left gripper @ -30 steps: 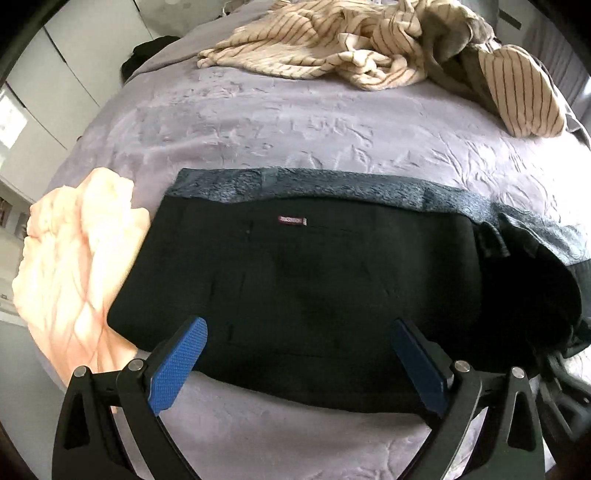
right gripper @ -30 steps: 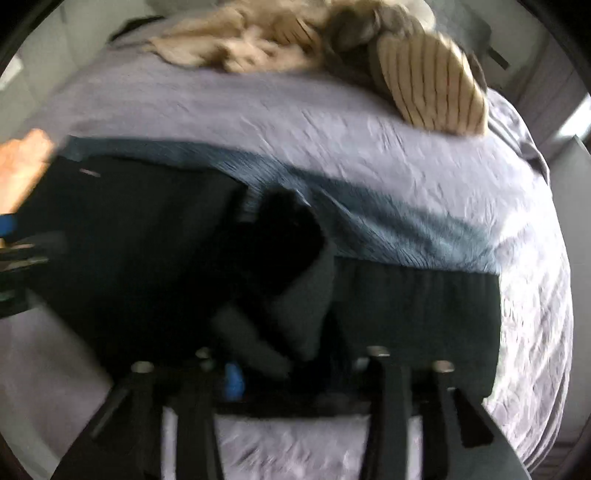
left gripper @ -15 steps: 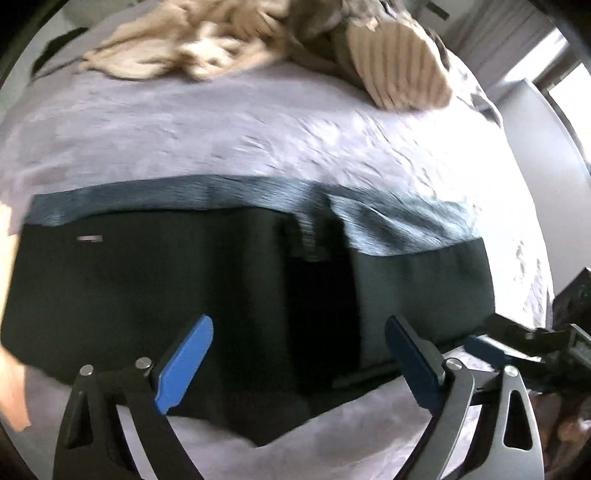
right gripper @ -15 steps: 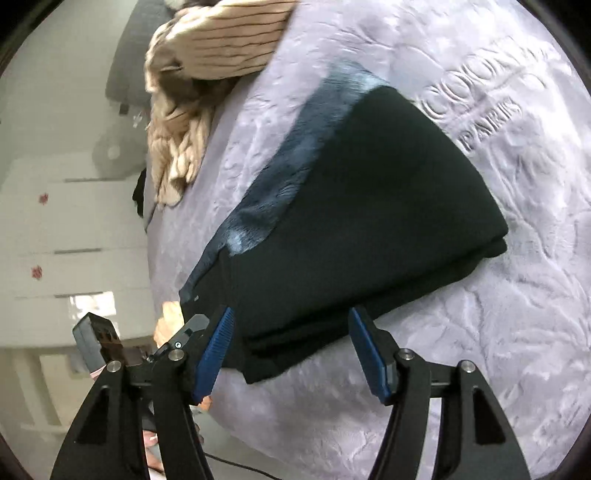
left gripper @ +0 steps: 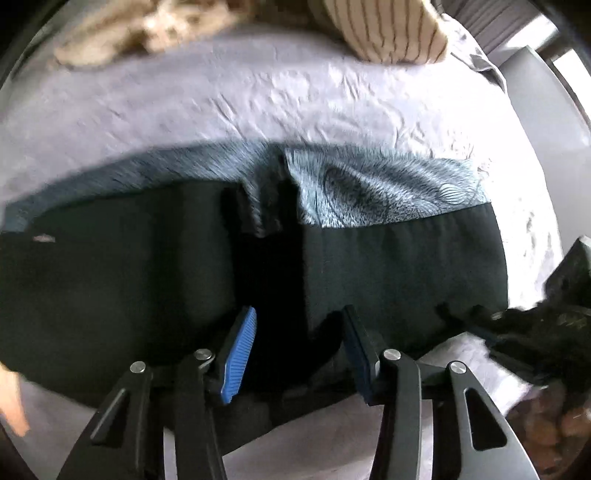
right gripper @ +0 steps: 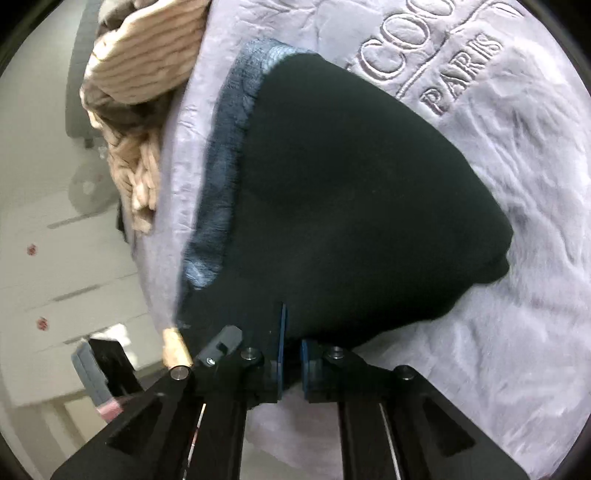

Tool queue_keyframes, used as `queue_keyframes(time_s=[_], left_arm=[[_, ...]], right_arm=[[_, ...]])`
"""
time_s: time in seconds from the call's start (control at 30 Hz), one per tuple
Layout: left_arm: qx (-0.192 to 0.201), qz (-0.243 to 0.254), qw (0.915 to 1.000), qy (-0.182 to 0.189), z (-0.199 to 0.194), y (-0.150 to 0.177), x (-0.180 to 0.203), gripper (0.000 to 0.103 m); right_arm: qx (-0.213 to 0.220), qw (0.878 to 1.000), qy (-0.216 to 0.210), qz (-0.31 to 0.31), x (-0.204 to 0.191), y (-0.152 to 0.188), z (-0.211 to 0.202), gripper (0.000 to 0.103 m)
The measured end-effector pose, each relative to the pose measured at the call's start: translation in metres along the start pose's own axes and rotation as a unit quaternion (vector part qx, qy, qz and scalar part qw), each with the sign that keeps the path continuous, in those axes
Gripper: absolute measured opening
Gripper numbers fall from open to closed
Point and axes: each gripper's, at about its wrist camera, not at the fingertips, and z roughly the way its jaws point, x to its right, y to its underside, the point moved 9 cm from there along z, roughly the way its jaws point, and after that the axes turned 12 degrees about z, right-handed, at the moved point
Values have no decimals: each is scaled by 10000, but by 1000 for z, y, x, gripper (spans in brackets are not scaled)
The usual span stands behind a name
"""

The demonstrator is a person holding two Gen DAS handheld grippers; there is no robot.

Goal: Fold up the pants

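Observation:
The black pants (left gripper: pixel 110 280) lie folded lengthwise across a lilac bedspread, with a blue-grey patterned lining (left gripper: pixel 373 192) showing along their far edge. My left gripper (left gripper: pixel 299 339) sits at the near edge around a dark fold in the middle, its blue pads partly closed with cloth between them. My right gripper (right gripper: pixel 291 350) is shut on the near edge of the pants (right gripper: pixel 351 199) at their right end. It also shows as a dark blur at the right of the left wrist view (left gripper: pixel 532 332).
A heap of beige striped clothes (left gripper: pixel 391 29) lies at the far side of the bed (left gripper: pixel 295 99), also seen in the right wrist view (right gripper: pixel 144 74). Embossed lettering (right gripper: pixel 454 55) marks the bedspread. White cupboards (right gripper: pixel 55 258) stand beyond the bed's edge.
My left gripper moved right along the pants and its jaws narrowed around the middle fold. My right gripper closed from open onto the near edge of the pants.

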Motion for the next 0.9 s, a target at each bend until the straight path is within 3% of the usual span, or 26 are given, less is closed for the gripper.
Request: queue_keyframes(time_s=[0.1,0.17,0.2,0.33,0.4,0.47,0.5,0.53,0.6,0.7,0.77,0.83,0.9], left_arm=[[183,92,9991,-360,-7,13,-4,53],[-59,-11,9984,-561,13,24,-11,81],[-71,-110,9978,-643,19,27,-16,84],[-46,-424,9978,-502,21,29,-21,85],[70,-334,9977,-580,10,28,-23,85],[141,-254,9974,-658,-3,24,-25,85],[190,-240,9972,-682,-10,20,-25,85],[237,-232,9972,-676,-15,15,-25,85],[400,-197,9971,-612,-26,1,-18,85],[590,-91,9970,-493,-30,-26,-4,85],[564,-28,9976,-392,-19,-39,8,85],[537,68,9982,-261,-2,-55,25,85],[495,208,9981,-298,15,-64,39,85]], right_arm=[[-86,9989,-33,-466,-14,17,-5,7],[-197,9984,185,-499,-3,24,9,6],[-264,9982,279,-463,5,25,19,6],[-375,9978,373,-403,20,22,40,8],[-648,9935,272,-891,3,30,29,14],[-875,9819,326,-1649,-19,37,6,29],[-789,9778,296,-1920,-29,33,-7,44],[-579,9744,256,-2159,-40,26,-23,63],[143,9684,98,-2487,-64,-9,-57,73],[753,9692,294,-2326,-70,-72,-71,72],[871,9693,657,-2203,-56,-108,-58,57],[565,9726,708,-2140,-43,-125,-34,35],[369,9778,727,-1932,-31,-136,-17,35]])
